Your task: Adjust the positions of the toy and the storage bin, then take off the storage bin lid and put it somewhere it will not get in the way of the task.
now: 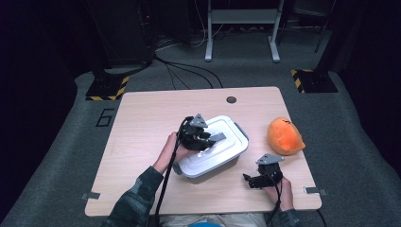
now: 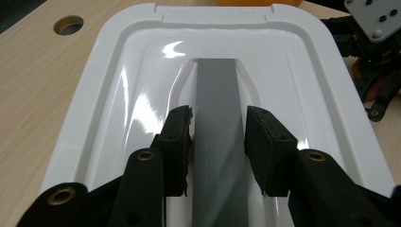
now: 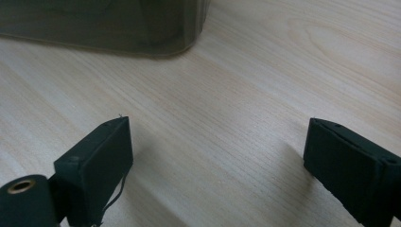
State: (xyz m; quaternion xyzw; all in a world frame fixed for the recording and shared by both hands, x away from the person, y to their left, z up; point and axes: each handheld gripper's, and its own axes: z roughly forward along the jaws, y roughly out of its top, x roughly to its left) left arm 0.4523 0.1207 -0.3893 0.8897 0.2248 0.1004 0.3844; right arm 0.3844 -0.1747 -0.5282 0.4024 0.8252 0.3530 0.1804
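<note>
The left gripper (image 2: 218,142) straddles the grey handle (image 2: 217,94) set along the middle of the white lid (image 2: 118,94), its pads just beside the strap with thin gaps showing — released, not squeezing. The right gripper (image 3: 215,156) rests low over the bare desk (image 3: 236,71), jaws wide and holding nothing. The storage box (image 1: 213,146) sits near the middle of the desk, lid on, an orange plush toy (image 1: 283,137) off to its right. The glossy lid looks slick and the handle flat and narrow — I judge a lift from this loose straddle could slip off, or tip the box if the grip closes off-centre.
</note>
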